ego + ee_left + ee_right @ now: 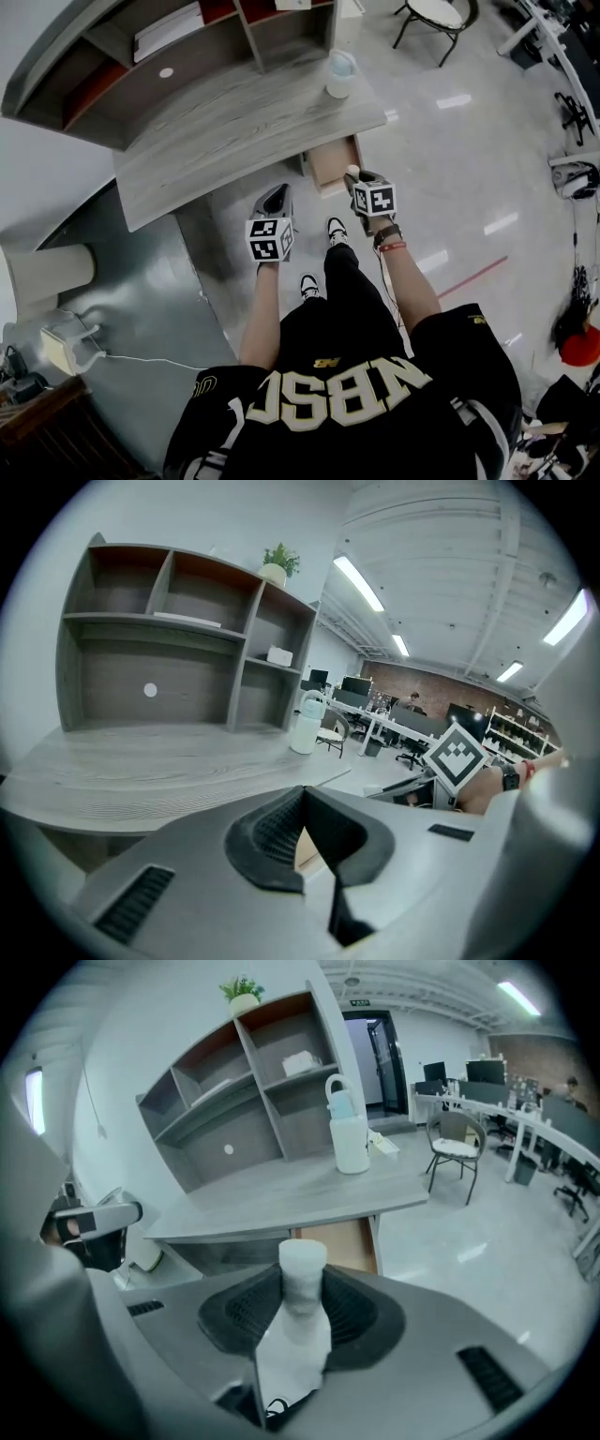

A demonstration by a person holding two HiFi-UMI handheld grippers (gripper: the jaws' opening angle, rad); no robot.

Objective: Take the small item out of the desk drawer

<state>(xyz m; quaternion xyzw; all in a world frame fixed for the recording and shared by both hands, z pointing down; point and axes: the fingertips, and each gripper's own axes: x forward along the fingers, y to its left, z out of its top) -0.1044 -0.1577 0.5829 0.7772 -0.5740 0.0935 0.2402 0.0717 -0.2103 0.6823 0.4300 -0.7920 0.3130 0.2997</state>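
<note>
Tilting downward, right claw [302, 1290] grips item [303, 1262].

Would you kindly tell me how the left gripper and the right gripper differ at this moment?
The right gripper is shut on a small white item, whereas the left gripper holds nothing, its jaws meeting at the tips. In the head view the right gripper sits just by the open drawer, while the left gripper is farther from it, in front of the desk. Both are grey and face the desk.
</note>
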